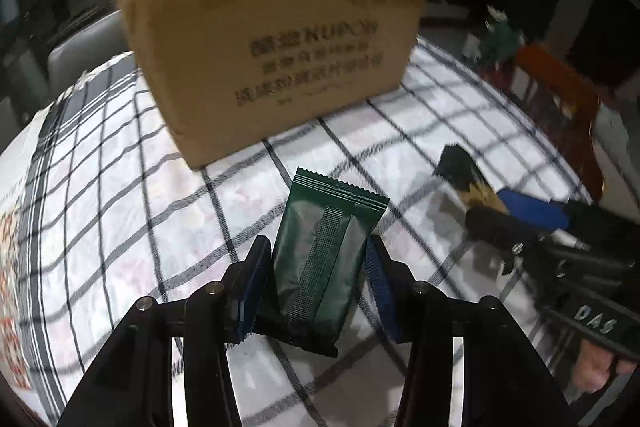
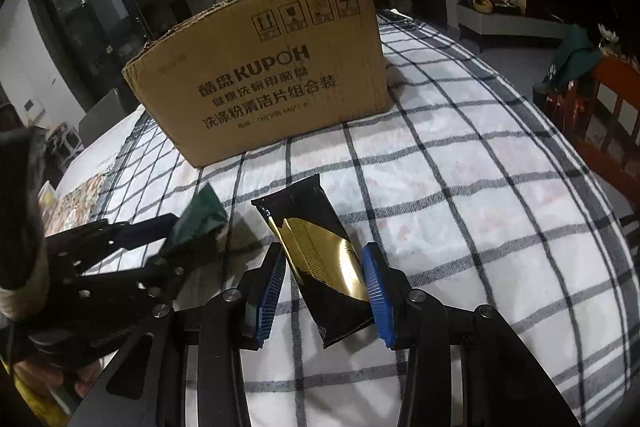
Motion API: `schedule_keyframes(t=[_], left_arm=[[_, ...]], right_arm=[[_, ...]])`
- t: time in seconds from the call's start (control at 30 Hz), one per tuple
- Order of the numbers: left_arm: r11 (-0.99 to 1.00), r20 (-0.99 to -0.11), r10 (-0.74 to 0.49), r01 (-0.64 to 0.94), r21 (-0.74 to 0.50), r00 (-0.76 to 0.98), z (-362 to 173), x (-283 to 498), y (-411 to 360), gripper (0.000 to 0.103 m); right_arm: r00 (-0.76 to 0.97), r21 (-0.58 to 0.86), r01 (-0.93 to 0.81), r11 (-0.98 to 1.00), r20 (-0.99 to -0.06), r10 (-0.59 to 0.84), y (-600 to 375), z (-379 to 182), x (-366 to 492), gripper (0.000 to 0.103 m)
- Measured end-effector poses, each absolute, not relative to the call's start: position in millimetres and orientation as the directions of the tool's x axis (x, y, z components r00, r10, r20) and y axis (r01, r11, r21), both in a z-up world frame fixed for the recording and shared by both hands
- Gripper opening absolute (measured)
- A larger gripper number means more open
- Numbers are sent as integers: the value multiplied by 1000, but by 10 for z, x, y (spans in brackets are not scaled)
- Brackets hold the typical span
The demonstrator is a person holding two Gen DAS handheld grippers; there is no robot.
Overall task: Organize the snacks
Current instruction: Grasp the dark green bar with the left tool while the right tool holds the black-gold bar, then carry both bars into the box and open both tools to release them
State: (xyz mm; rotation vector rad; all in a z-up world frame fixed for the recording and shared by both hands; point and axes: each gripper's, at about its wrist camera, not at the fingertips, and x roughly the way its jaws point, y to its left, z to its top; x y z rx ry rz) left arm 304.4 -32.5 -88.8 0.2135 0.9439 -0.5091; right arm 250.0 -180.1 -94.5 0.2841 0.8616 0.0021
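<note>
Left wrist view: left gripper (image 1: 318, 263) sits at lower centre of frame, its blue-padded fingers (image 1: 252, 291) clamped on a dark green foil snack packet (image 1: 320, 259). The packet stands upright between the pads, serrated top edge pointing toward the brown corrugated cardboard box (image 1: 280, 39) in the upper centre. The box rests on the desk, on a white cloth with a dark grid check (image 1: 120, 187). At right of frame the right gripper (image 1: 496, 211) comes in blurred, holding a black and gold foil snack packet (image 1: 464, 175) above the cloth.

Right wrist view: right gripper (image 2: 326, 267) at lower centre, blue pads closed on the black and gold packet (image 2: 320, 251) from both sides; the packet tilts, upper end leaning left toward the box (image 2: 272, 75). The box stands in the upper centre with black printed lettering and handling symbols on its face. At left of frame the left gripper (image 2: 176, 235) carries the green packet (image 2: 200, 219), just beside the gold one but apart. An orange wooden chair (image 2: 600, 115) shows at the right edge, past the desk.
</note>
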Motion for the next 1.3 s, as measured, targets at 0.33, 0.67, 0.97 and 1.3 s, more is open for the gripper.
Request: schedule_keyframes(t=[0.33,0.67,0.97,1.3], left_arm=[[901,-741,-319,431,-43,592,-445,2970,-249,47],[921,-641,-286,389,21,712,23,2954,-234,47],[931,-556,-292,364,21,778,447,3152,-254,47],[939,-507,-294,345,8,810,826,3648,-316,47]], right_arm=[[711,197,44,979,-695,108,-1823,-598,2556,41],[787,137,-15,990,-609,96,-1834,-177,2654,41],[858,67,-88,994,-502,110,-1862,302,2930,41],[888,-10,-175,985,-433,154,-1772,663,3349,41]])
